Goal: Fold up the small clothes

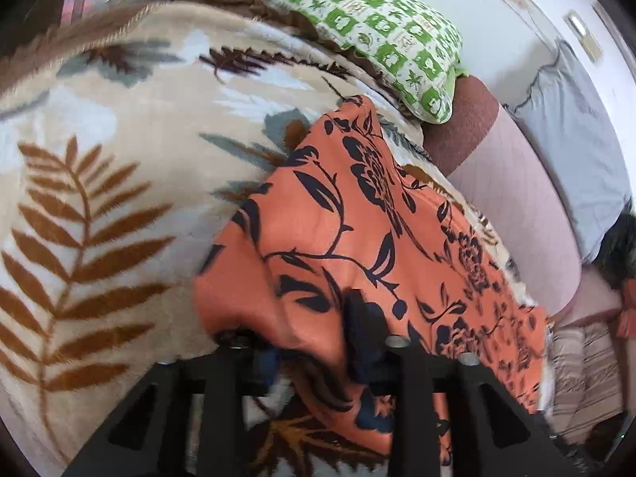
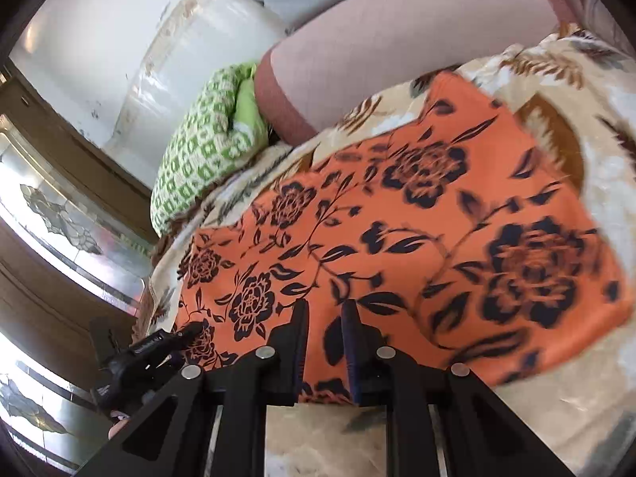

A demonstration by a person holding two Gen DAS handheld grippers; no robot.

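I have a thin orange cloth printed with dark navy flowers and vines (image 2: 417, 238) spread on the bed, its near edge at both tongs. My right gripper (image 2: 325, 318) is clenched on that near hem, the fabric pinched between the narrow jaws. My left gripper (image 1: 302, 342) has a raised bunch of the same cloth draped over it and between its fingers; I judge it is grasping the fold, though the drape hides the pads. The garment looks light, limp and a bit slippery, so I expect it to sag and slide. Corners and hems are the places to hold, and I would lift slowly. Beneath it lies a plush cream blanket with brown fern leaves (image 1: 99, 198), soft and likely to drag on the cloth. A green-and-white patterned pillow (image 1: 357, 28) sits at the head, a pale pink mattress edge (image 2: 397, 39) and a white wall (image 2: 79, 39) beyond
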